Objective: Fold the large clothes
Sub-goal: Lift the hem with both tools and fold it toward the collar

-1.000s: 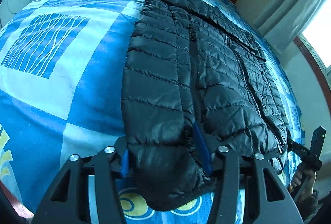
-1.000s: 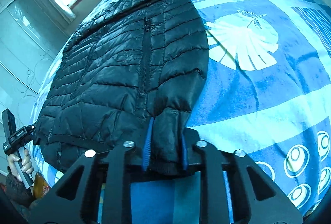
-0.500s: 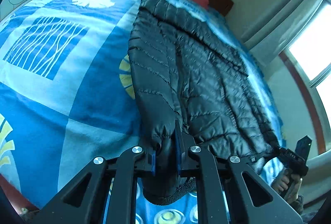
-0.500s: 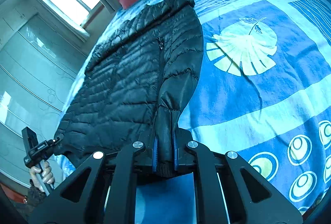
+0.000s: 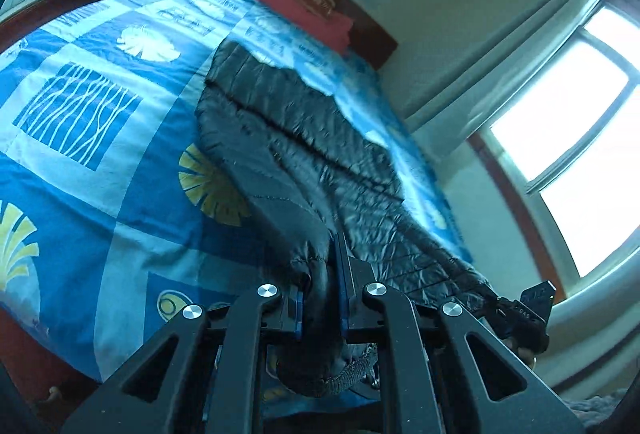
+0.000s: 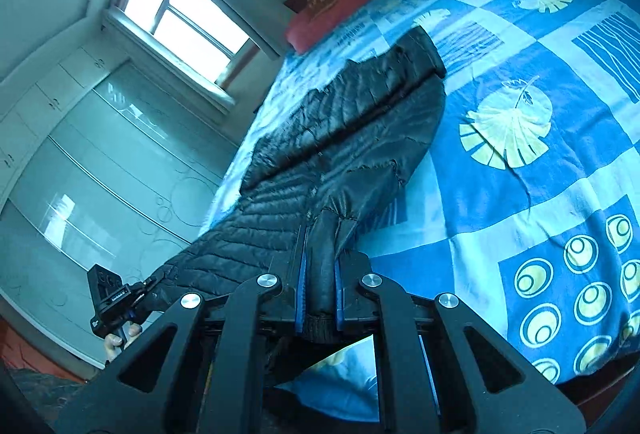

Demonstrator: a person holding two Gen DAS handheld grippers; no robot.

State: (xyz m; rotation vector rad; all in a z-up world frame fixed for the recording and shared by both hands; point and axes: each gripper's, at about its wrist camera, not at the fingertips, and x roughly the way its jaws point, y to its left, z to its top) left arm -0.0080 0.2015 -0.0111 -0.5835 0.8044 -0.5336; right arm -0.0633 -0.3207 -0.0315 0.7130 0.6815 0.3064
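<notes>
Left wrist view: the left gripper [image 5: 322, 304], angled down toward the bed [image 5: 80, 153], clamps a jacket [image 5: 320, 161] corner. Right wrist view: the right gripper [image 6: 319, 292], also angled down, clamps the other corner, the jacket's [image 6: 348, 137] near end raised off the bed [image 6: 560, 173].

Glossy quilted black jacket [image 5: 320, 153] (ribbed knit hem) on soft matt printed cotton bedspread [image 5: 100, 161]
</notes>
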